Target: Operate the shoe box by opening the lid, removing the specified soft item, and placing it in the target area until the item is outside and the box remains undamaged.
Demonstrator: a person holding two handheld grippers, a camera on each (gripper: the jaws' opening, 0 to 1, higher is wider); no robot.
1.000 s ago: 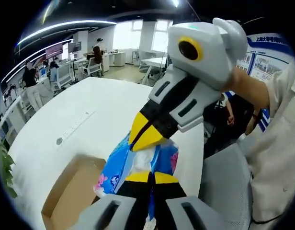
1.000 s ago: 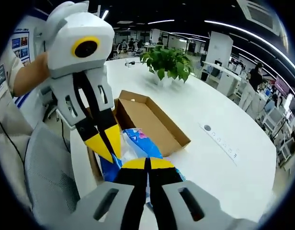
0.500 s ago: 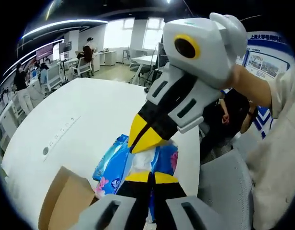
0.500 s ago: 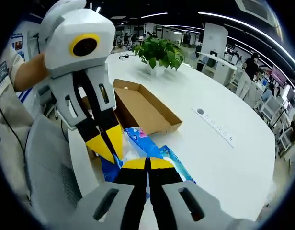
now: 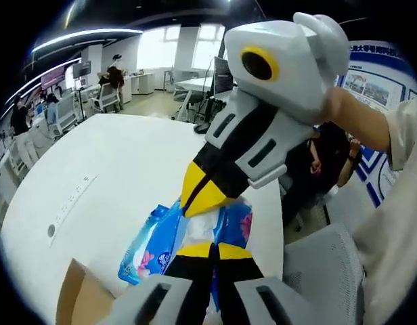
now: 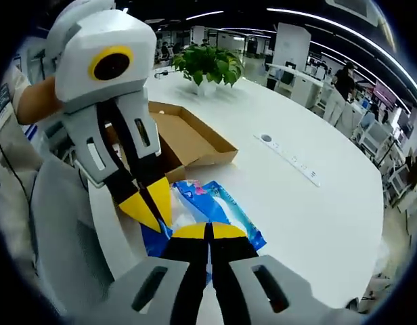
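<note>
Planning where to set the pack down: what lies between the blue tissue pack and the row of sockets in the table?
In the right gripper view, only bare white table lies between the tissue pack and the socket strip.

Each handheld gripper is built alike: a pale grey moulded housing with rounded corners, black inner arms with slotted grey side plates, and jaws ending in bright yellow tips over black. In the left gripper view the left gripper [image 5: 212,249] rises as two grey blocks with dark slots, and the right gripper [image 5: 207,196] shows a yellow ring on its housing. In the right gripper view the right gripper [image 6: 210,231] looks the same, as does the left gripper [image 6: 149,203]. The person wears a light beige, short-sleeved top [image 5: 405,203].
</note>
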